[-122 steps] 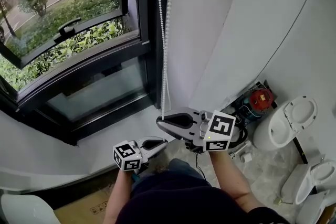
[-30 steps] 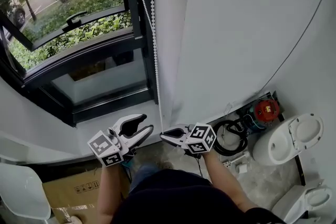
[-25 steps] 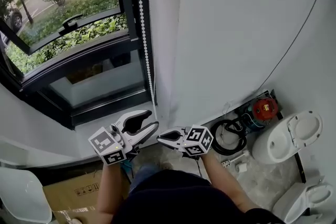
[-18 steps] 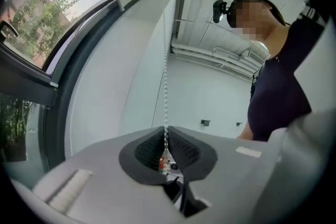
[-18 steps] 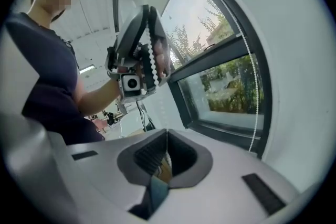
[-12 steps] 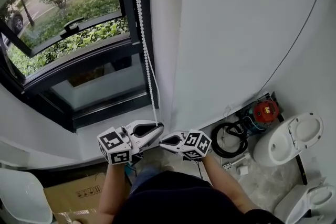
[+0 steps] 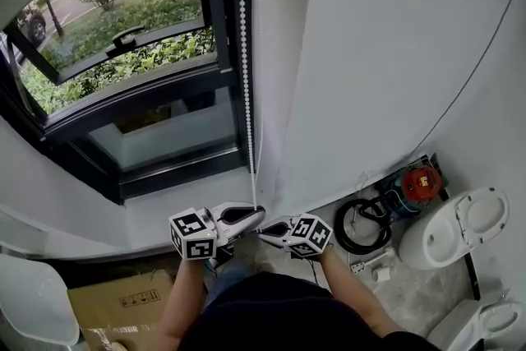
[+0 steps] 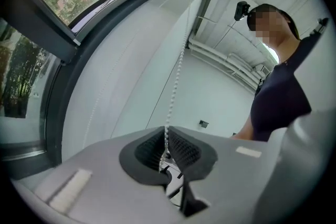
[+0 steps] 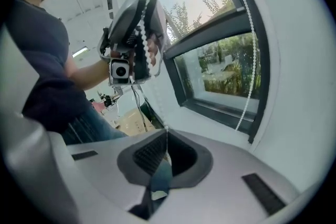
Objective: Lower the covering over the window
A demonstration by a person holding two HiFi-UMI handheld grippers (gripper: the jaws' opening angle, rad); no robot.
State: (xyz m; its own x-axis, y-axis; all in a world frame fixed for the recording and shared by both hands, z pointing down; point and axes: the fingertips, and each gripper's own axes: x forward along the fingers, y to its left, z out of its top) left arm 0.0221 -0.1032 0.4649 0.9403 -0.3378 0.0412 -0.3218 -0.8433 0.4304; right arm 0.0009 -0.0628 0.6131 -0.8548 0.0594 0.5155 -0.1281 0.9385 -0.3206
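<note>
At upper left, window [image 7: 156, 136]: glass bare, with no covering in sight yet.
Bead chain [image 7: 244, 53]: hangs straight down the upper centre beside the frame, ending at the grippers at lower centre.
Left gripper [image 7: 261, 213]: the fingers were wide apart a second ago; they have just closed and now pinch the chain.
Right gripper [image 7: 263, 228]: fingers closed, with a chain strand pinched at their tips.
Meaning: both grippers hold the chain, so a fresh downward pull seems to be starting.
</note>
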